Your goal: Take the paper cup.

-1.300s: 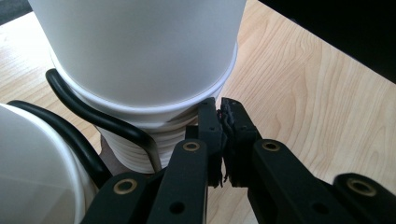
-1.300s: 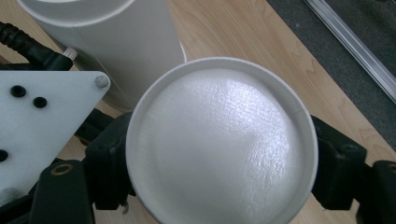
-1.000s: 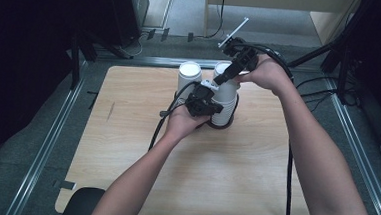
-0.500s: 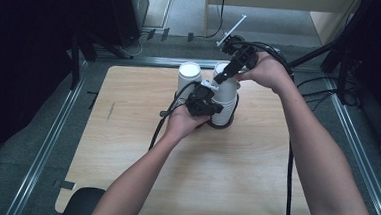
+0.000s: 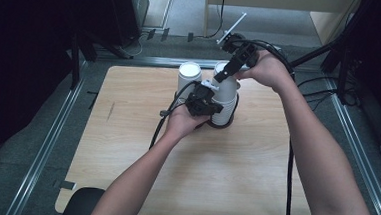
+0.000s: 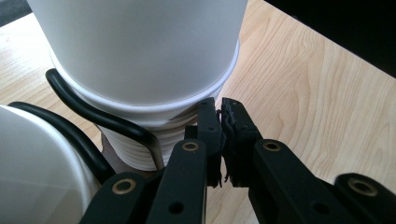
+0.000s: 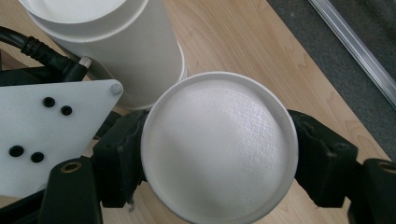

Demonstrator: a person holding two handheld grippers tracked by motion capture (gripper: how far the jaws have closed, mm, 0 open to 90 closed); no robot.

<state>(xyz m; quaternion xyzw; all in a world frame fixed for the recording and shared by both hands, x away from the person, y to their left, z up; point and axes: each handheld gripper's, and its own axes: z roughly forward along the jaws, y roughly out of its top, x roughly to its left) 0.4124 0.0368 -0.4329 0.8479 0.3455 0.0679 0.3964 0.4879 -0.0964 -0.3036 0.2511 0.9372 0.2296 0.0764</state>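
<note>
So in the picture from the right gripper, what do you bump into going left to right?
The grey plate of the other gripper, then the right gripper's left finger, then the upside-down white cup between the fingers, then its right finger.

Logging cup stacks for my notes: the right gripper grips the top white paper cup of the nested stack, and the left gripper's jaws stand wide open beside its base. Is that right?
Not quite. The left gripper has its jaws shut, not wide open, by the base of the nested stack of white paper cups, as the left gripper view shows. The right gripper does grip the top white paper cup.
</note>
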